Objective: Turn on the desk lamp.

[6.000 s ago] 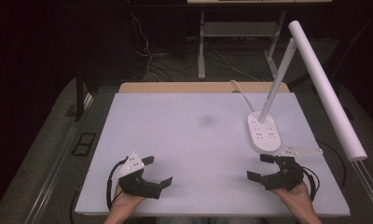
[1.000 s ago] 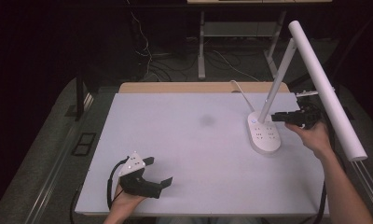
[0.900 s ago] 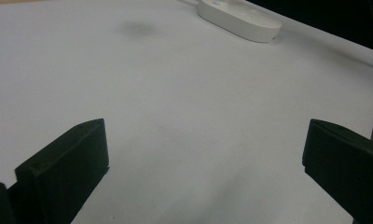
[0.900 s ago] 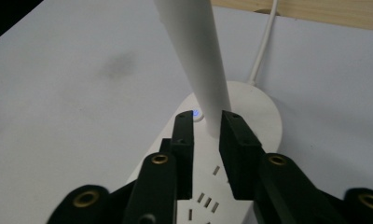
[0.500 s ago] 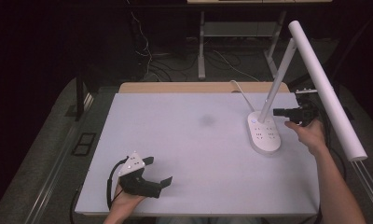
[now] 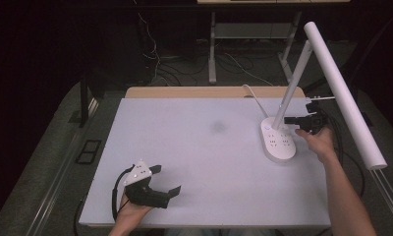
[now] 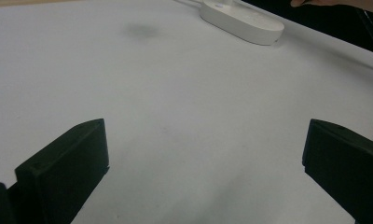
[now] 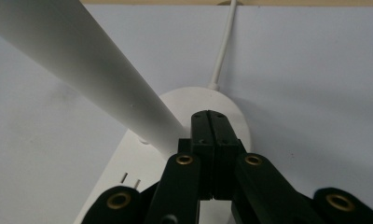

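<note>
Dark room all around, cables on the floor beyond, and a pale counter (image 6: pixel 194 147) in the middle of the high view. At its right side stands a white desk lamp (image 6: pixel 283 132): oval base on the counter, slanted stem rising to a long tube head that reaches out over the right edge. The right tool (image 6: pixel 289 119) sits just beside the stem, above the base, held level and pointing left, jaws pressed together with nothing between them. The left tool (image 6: pixel 166 183) rests near the counter's front-left corner, well apart from the lamp, jaws spread.

Left gripper view now: two black jaws stand wide at the bottom corners over bare white counter (image 7: pixel 184 116). Far off at the top lies the lamp base (image 7: pixel 243 21).

Right gripper view: the right tool (image 8: pixel 210 116) shows its tips closed flush against each other over the lamp base (image 8: pixel 231 107). The white stem (image 8: pixel 91 70) slants down from upper left, meeting the base just left of the tips. A white cord (image 8: pixel 223 46) runs from the base toward the counter's far edge.
</note>
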### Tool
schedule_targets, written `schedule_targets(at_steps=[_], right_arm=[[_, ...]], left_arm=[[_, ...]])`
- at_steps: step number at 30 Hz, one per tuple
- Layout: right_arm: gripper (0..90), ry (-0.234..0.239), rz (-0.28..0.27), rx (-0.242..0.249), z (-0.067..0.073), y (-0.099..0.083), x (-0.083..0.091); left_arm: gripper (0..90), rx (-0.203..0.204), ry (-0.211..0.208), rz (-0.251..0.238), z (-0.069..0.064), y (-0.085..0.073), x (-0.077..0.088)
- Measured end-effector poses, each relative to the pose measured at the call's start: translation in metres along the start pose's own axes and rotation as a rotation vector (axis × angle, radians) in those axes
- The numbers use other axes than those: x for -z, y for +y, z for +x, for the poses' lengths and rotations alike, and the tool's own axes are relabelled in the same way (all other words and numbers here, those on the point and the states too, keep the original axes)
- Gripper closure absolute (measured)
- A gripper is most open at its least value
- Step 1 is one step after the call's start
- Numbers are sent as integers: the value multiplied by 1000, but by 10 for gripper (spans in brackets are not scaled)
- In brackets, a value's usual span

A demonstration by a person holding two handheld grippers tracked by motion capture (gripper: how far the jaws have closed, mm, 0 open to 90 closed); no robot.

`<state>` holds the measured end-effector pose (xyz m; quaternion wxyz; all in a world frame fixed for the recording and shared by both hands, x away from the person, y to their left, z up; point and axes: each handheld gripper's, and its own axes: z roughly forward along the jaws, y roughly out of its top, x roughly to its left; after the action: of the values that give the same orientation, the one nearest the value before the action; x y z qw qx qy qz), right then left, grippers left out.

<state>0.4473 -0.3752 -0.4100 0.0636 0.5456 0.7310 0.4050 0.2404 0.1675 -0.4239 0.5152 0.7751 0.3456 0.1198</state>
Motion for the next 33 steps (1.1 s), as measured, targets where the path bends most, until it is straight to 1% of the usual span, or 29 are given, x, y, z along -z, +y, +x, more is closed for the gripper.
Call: schedule_targets(at_steps=[3,5,7,10,13,15,18,20,24,26,27,29,30,31,33], right_arm=[[894,1,11,5,0,0,-5],[894,1,11,0,1,0,-8],[894,0,12,11,0,0,-10],[894,-3,17,5,0,-1,-12],[894,-12,35,14,-1,-3,-15],[894,-11,41,12,-2,-4,-16],[894,-6,32,6,-3,-5,-16],[894,-13,30,27,-1,-5,-17],[895,-17,34,32,0,-6,-16],[895,-17,29,29,0,-7,-16],[895,-13,21,14,-1,-9,-15],[895,-12,15,15,-2,-10,-15],[895,-3,-10,-4,-3,-13,-15],[896,2,-25,-13,-4,-15,-16],[896,7,-42,-31,-4,-18,-16]], left_arm=[[0,3,0,-4,0,0,0],[0,1,-1,-3,1,0,0],[0,2,0,-2,1,0,0],[0,2,-1,-2,1,0,0],[0,2,-2,-1,1,0,0],[0,-1,-2,2,1,0,0],[0,-2,-3,2,1,0,-1],[0,0,-3,2,1,0,0],[0,0,-2,1,0,0,0],[0,2,-2,-1,0,0,0],[0,0,-2,0,0,0,0],[0,-1,-4,2,0,0,0],[0,-2,-6,3,0,0,-1],[0,-2,-6,3,0,0,-1],[0,-3,-6,3,-1,0,-1]])
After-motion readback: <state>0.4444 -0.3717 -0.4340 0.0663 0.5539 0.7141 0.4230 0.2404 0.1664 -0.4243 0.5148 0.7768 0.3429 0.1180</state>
